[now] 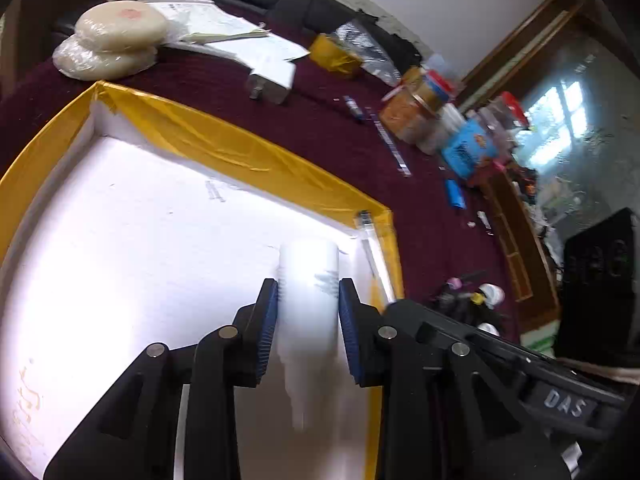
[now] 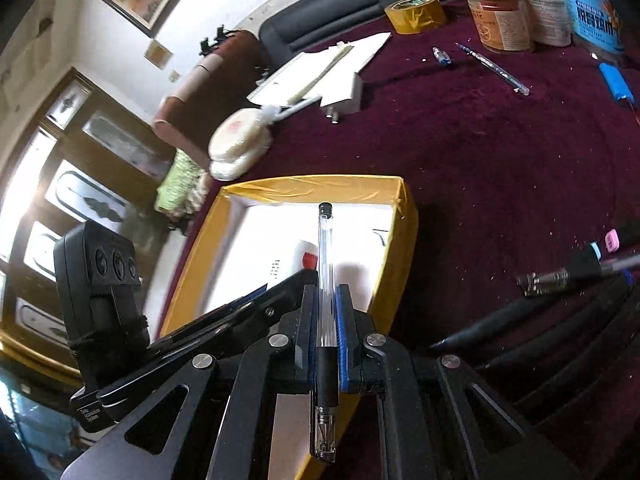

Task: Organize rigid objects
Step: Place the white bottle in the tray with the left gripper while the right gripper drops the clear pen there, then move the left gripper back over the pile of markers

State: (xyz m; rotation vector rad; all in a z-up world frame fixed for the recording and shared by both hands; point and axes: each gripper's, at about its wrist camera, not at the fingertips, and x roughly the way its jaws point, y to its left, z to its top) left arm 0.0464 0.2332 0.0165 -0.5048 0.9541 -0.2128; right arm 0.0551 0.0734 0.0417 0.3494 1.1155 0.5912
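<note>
A white foam box with yellow-taped rim [image 1: 248, 156] lies on the maroon table; it also shows in the right wrist view [image 2: 304, 186]. My left gripper [image 1: 308, 300] is shut on a white glue bottle [image 1: 309, 280], held inside the box near its right wall. The bottle's red cap [image 2: 309, 259] shows in the right wrist view. My right gripper [image 2: 325, 300] is shut on a clear pen with black cap [image 2: 325, 264], held over the box's near right part. The pen's tip [image 1: 366, 224] shows at the box's far right corner.
Two wrapped round cakes [image 1: 112, 40], papers and a white charger [image 1: 272, 80] lie beyond the box. A yellow tape roll [image 2: 416, 14], jars [image 2: 500, 20], loose pens [image 2: 496, 68] and a blue object [image 2: 618, 82] sit on the maroon cloth. Markers [image 2: 568, 276] lie right.
</note>
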